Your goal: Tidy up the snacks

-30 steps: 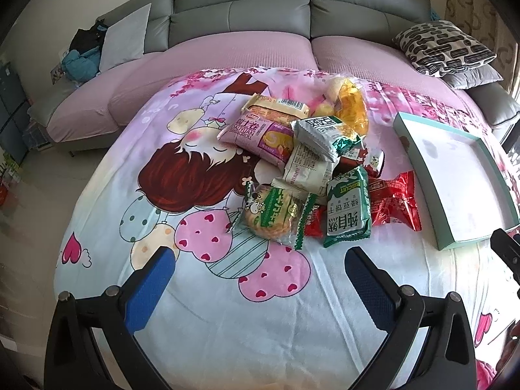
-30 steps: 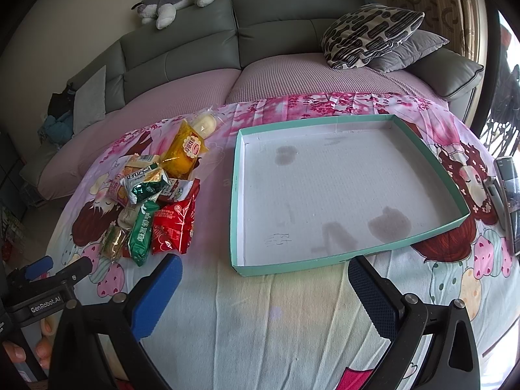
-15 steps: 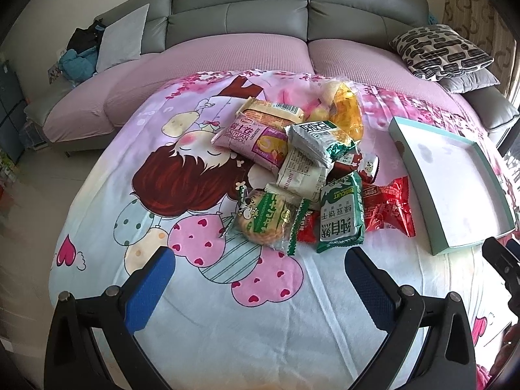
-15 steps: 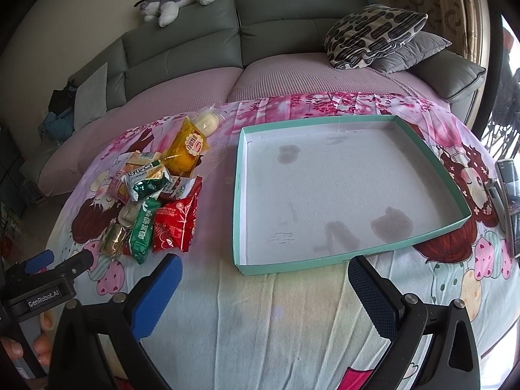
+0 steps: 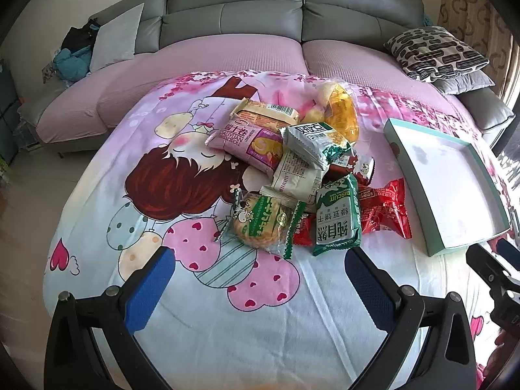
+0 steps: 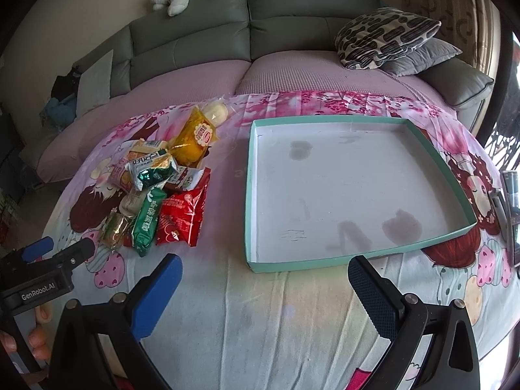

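Two spread tools [image 5: 256, 276] [image 6: 263, 276] face green biscuit pack [image 5: 338, 217] lying lengthwise.

"BISCUIT" stands on the green packet [image 5: 337, 214], "GenRobot.AI" on the left hand-held gripper [image 6: 58, 248].

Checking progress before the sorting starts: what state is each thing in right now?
left gripper: open, holding nothing
right gripper: open, holding nothing
teal tray: no snacks inside, flat on the cloth
snack pile: heaped left of the tray, packets sealed
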Tool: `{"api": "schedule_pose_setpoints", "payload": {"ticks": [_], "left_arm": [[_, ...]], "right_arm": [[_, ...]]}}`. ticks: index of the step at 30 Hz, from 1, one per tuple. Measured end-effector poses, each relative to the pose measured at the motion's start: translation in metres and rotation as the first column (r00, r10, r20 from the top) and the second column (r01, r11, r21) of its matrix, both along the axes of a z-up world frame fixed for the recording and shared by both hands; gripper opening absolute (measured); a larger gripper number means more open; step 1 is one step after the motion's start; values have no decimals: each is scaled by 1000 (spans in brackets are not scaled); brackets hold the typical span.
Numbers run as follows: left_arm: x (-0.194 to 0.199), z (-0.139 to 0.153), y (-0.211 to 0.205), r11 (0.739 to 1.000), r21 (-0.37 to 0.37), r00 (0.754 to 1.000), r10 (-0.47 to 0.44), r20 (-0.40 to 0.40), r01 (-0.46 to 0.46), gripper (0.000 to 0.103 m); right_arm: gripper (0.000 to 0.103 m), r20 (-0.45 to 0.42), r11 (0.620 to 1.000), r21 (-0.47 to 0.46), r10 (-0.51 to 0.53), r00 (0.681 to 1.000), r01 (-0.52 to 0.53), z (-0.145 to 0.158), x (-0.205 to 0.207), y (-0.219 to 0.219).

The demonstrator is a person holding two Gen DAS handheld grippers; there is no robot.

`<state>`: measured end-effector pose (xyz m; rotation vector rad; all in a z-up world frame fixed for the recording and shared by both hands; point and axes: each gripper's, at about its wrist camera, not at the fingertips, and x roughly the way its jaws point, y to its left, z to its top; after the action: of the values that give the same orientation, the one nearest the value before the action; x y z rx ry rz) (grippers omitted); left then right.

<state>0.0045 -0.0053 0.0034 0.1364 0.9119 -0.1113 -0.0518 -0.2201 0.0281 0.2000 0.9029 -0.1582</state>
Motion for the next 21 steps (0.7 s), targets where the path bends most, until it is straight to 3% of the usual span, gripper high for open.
{"api": "schedule_pose_setpoints", "payload": {"ticks": [8,17,21], "left_arm": [[7,0,17,999,-31,1000,28,9,-28,103],[12,-9,72,990,-80,992,116,38,-113,103],[15,-22,92,986,-99,991,133,2,-132,103]], "right_arm": [[103,-7,999,-13,39,999,-39,1,13,16],[103,-22,993,3,117,993,-117,-4,39,44],[103,-41,988,9,152,987,-152,-11,51,59]]}}
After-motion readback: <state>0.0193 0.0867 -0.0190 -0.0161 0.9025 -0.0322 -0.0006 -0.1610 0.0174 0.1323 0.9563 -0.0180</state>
